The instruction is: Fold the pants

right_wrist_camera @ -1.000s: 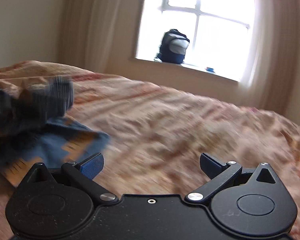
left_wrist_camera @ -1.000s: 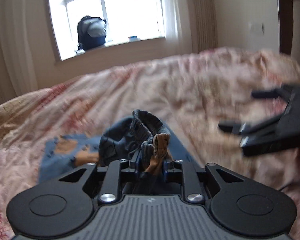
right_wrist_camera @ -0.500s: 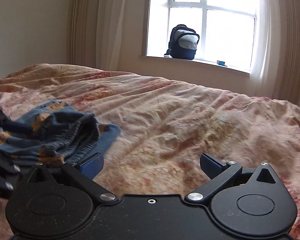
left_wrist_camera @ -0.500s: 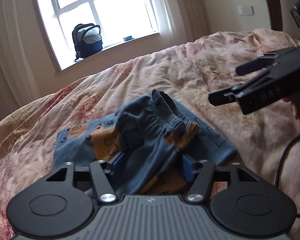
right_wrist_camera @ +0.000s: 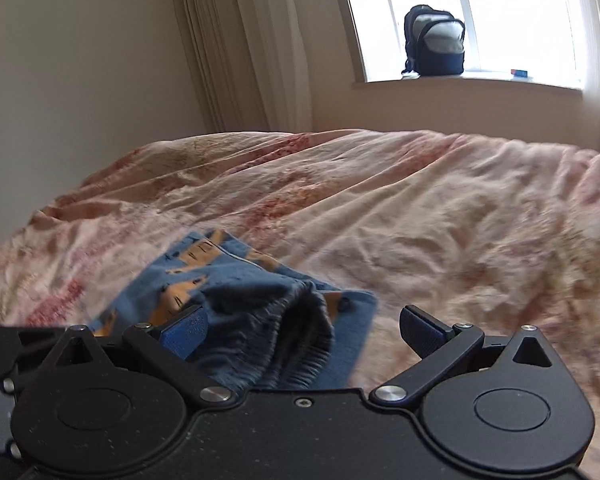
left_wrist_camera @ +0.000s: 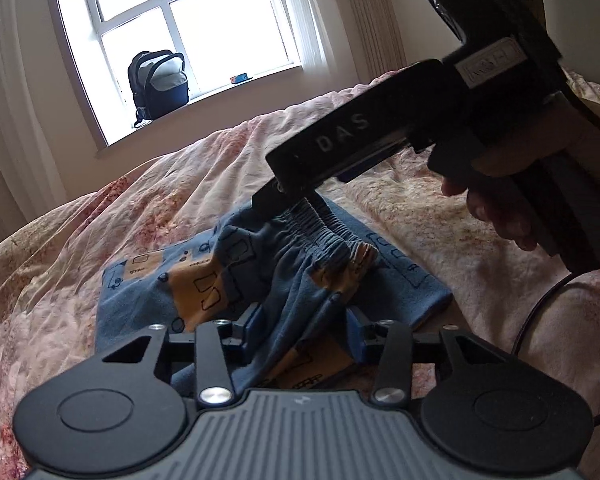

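Found the left claw (left_wrist_camera: 300,326) half parted, low over the bed, with a bunch of blue cloth filling the gap and touching both pads; could not tell how firmly that cloth was pinched. Found the right claw (right_wrist_camera: 304,328) spread wide, its left pad against the gathered waistband (left_wrist_camera: 320,232) and its right pad clear of any cloth, over bare cover. Saw, from the left wrist, one right finger tip resting at the top of that waistband, with the person's hand (left_wrist_camera: 500,208) behind and a dark cable (left_wrist_camera: 540,312) trailing beside it. Noted open bedcover beyond and to the right of the pants (left_wrist_camera: 260,280), and more to their left, both claws close together above them. Noted the pants as small, blue with orange patches and outlined vehicle prints, lower part lying flat, elastic top lifted and crumpled into a ridge between the claws. Noted the wrinkled pink floral bedcover (right_wrist_camera: 420,220) underneath, cream curtains (right_wrist_camera: 240,40) alongside a bright window (left_wrist_camera: 204,20), and a dark backpack (left_wrist_camera: 158,84) standing on the sill.
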Demonstrator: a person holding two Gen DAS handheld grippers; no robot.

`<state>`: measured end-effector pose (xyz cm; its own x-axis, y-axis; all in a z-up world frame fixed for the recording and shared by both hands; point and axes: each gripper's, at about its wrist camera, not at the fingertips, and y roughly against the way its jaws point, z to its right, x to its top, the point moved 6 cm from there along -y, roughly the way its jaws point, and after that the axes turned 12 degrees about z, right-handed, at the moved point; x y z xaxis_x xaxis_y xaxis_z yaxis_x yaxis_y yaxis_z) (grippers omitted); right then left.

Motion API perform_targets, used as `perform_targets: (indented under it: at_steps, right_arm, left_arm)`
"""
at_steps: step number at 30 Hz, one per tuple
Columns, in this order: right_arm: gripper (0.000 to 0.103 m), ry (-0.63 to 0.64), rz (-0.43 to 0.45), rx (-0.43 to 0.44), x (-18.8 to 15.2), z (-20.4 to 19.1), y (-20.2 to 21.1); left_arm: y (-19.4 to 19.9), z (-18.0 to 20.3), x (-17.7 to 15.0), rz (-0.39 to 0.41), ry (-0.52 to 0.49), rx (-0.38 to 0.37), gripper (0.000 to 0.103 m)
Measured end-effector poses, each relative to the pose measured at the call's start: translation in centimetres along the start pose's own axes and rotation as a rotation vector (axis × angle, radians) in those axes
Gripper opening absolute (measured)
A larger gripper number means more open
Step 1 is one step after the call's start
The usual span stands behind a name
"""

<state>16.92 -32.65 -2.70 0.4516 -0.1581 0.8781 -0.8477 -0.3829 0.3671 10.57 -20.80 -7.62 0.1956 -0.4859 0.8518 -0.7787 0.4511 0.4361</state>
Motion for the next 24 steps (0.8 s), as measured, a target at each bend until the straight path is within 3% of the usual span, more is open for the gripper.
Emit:
perform_targets:
  at_steps: [2,4,9,16,21,24]
  right_arm:
    - [0.077,-0.047,-0.004,0.0,0.2,0.5,-0.5]
    - [0.048,-0.08,-0.012,-0.001,0.3,0.9,-0.7]
    - [0.019,-0.068,-0.025,0.005,0.1,0.8,-0.5]
    - [0.012,-0.063,0.029,-0.001,1.8,0.1,1.8]
    - [0.012,-0.11,0.032,-0.032,2.4,0.6,3.8]
    - [0.012,-0.099,-0.006,-0.069,1.9,1.1,3.8]
  left_arm:
    - [0.0,-0.2,0.0,-0.001,0.001,-0.002,0.035]
    - [0.1,-0.3,0.1,-0.001,0.006,-0.004,0.028]
    - [0.6,-0.6,0.5,-0.004,0.066,-0.067,0.008]
    - [1.7,-1.9,1.4,0.005,0.211,-0.112,0.002]
    - [2.6,-1.1,1.9,0.032,0.206,-0.148,0.002]
    - [1.6,-0.7,1.2,0.004,0.232,-0.167,0.002]
